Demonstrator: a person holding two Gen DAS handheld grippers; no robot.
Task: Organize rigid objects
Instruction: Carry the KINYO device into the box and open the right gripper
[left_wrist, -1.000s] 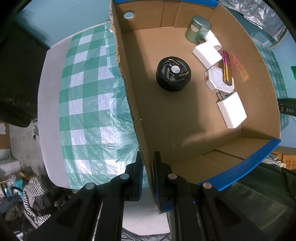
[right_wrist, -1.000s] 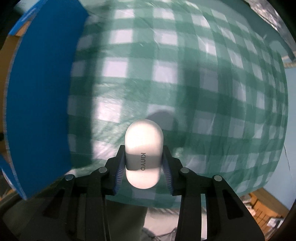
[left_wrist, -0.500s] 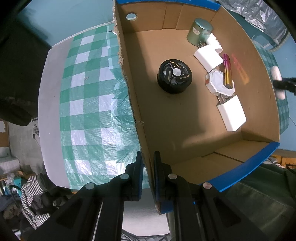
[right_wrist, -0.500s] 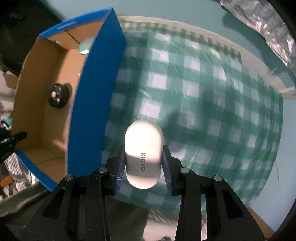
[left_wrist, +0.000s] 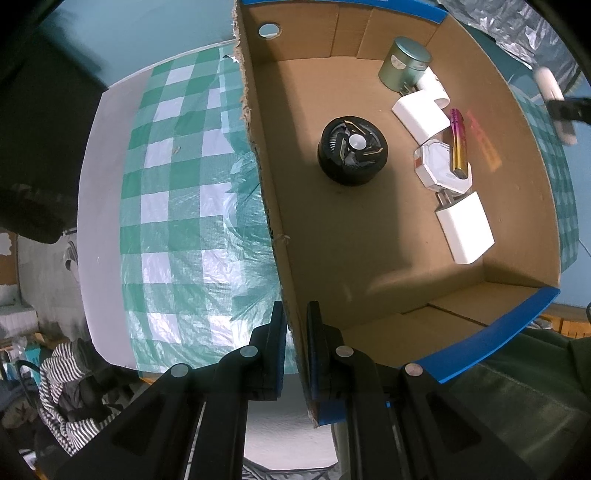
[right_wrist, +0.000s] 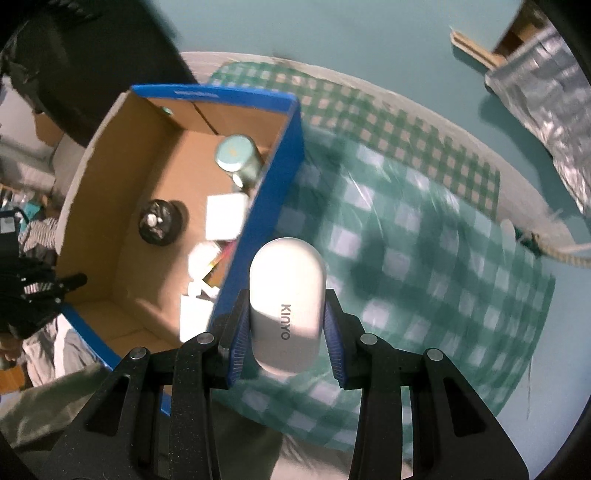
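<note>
My right gripper (right_wrist: 287, 325) is shut on a white oval KINYO case (right_wrist: 286, 295), held in the air above the right blue wall of the cardboard box (right_wrist: 258, 221). My left gripper (left_wrist: 295, 354) is shut on the box's near left wall (left_wrist: 280, 258), pinching the cardboard edge. Inside the box lie a black round fan (left_wrist: 354, 149), a green tin (left_wrist: 404, 68), several white chargers (left_wrist: 464, 230), a white hexagonal case (left_wrist: 443, 170) and a pink-gold tube (left_wrist: 458, 142). The right gripper with the case shows blurred at the left wrist view's right edge (left_wrist: 554, 99).
The box stands on a green-and-white checked cloth (right_wrist: 424, 258) over a white table (left_wrist: 103, 221). Silver foil material (right_wrist: 546, 88) lies at the far right. Striped fabric (left_wrist: 62, 380) and clutter sit below the table's left edge. A teal floor surrounds the table.
My right gripper has risen with the white case and swung toward the box, so the box interior now shows in its view. The left gripper has kept its grip on the box wall.
</note>
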